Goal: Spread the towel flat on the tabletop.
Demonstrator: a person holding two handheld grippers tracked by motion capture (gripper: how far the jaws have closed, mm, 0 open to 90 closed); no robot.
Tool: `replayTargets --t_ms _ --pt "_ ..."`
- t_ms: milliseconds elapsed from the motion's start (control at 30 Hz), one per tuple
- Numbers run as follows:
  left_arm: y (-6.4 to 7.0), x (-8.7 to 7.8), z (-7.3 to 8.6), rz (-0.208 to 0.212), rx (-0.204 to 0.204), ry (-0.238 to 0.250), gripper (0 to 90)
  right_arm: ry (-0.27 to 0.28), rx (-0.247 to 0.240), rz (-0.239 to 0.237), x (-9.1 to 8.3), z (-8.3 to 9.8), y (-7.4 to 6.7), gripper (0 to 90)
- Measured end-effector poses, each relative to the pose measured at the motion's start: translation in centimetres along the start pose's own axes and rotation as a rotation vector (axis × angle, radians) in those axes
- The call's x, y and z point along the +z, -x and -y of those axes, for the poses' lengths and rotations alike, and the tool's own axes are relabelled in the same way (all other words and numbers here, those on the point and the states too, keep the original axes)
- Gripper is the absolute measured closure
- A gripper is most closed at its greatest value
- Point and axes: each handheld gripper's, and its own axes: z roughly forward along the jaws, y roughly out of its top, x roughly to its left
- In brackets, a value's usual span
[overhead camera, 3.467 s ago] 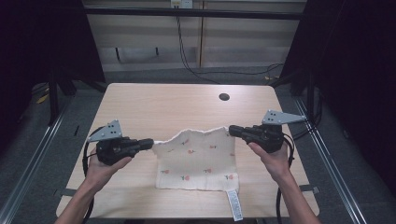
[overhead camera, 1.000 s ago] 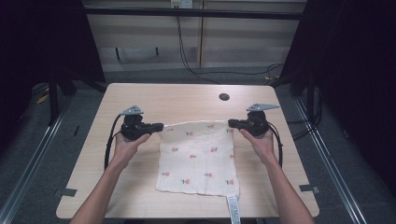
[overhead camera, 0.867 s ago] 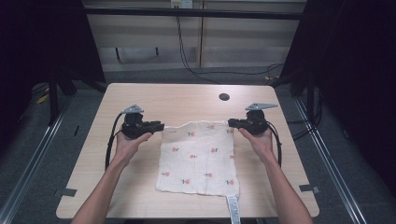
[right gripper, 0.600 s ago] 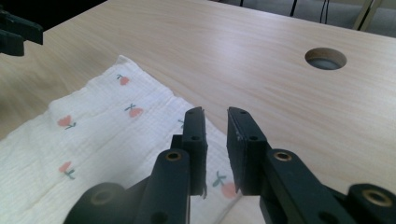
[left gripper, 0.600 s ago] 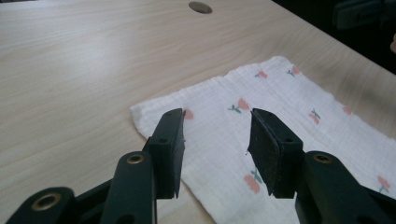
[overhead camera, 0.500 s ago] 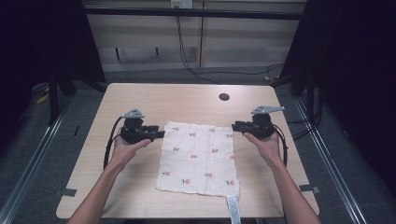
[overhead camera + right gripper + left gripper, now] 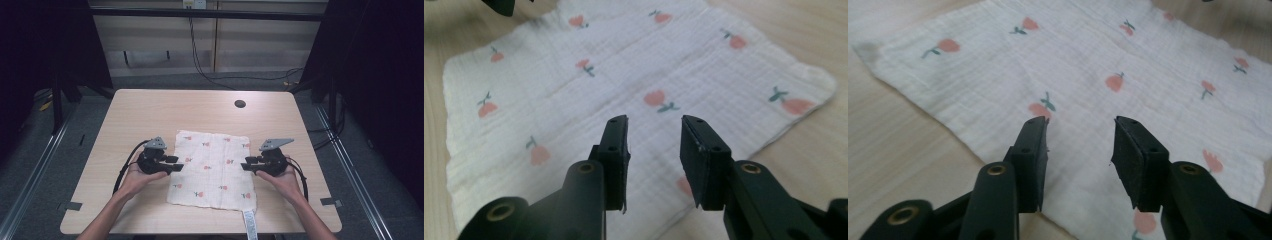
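Cloth flat between two open grippers

Cloth (image 7: 214,170) lies spread on the wooden table (image 7: 150,115), nearer the person's edge than the far one, its long axis running from near edge to far. It sits squarely between the tools: the left gripper (image 7: 172,163) at the cloth's left edge about halfway along, the right gripper (image 7: 247,165) at the right edge opposite, each pointing inward across the short axis. Neither hand is clearly the nearer; both stand at the hem.

Both pairs of jaws have just been opening, and now stand moderately apart with nothing gripped; in each gripper view the fabric shows below and beyond the black pads, not pinched.

The fabric looks like thin white crinkled muslin, printed with small pink flowers on green stems, roughly rectangular with soft rounded corners. A white label (image 7: 250,226) hangs from its near edge.
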Motion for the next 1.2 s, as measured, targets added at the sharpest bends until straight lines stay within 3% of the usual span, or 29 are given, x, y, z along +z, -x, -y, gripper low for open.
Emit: replayTargets --t_ms 67,233,267,367,533,567,667,767,833,900,1067,1167,1200 --pt "0.2 0.4 0.2 -0.001 0.031 -0.027 61.9 -0.019 -0.013 -0.006 0.4 0.5 -0.4 63.5" --pt "0.7 1.5 0.8 0.010 0.055 -0.075 63.2 -0.037 -0.017 -0.003 0.5 1.1 -0.7 61.3" --pt "1.0 1.8 0.9 -0.003 0.063 -0.086 61.5 -0.052 -0.015 -0.003 0.7 1.4 -0.8 61.0" --pt "1.2 1.9 0.9 -0.005 0.061 -0.087 62.1 -0.075 -0.031 0.007 1.2 1.6 -0.9 60.7" --pt "1.4 1.5 1.3 -0.032 0.086 -0.097 76.7 -0.108 -0.058 0.034 1.9 1.7 -1.2 61.9" --pt "1.5 1.4 1.5 -0.037 0.084 -0.099 82.0 -0.120 -0.082 0.038 2.3 1.8 -1.4 63.8" --pt "2.1 0.9 2.0 -0.024 0.087 -0.105 87.3 -0.128 -0.091 0.063 2.3 1.7 -1.5 72.8" --pt "2.6 0.3 2.8 0.000 0.075 -0.096 87.8 -0.136 -0.077 0.041 2.3 1.7 -1.6 87.3" --pt "2.8 0.0 3.0 -0.011 0.085 -0.099 88.0 -0.144 -0.067 0.026 2.4 1.6 -1.7 88.6" --pt "3.1 -0.2 3.4 0.020 0.075 -0.092 88.6 -0.160 -0.072 0.025 2.4 1.4 -1.9 89.0" --pt "3.9 -0.8 4.1 0.029 0.083 -0.092 88.4 -0.173 -0.069 0.001 2.2 1.6 -2.5 89.1" --pt "4.8 -1.2 4.7 0.053 0.082 -0.096 87.7 -0.172 -0.067 -0.019 1.4 2.5 -3.6 89.1" --pt "4.9 -1.2 4.7 0.039 0.085 -0.100 87.6 -0.172 -0.058 -0.030 1.1 2.7 -3.8 89.0"
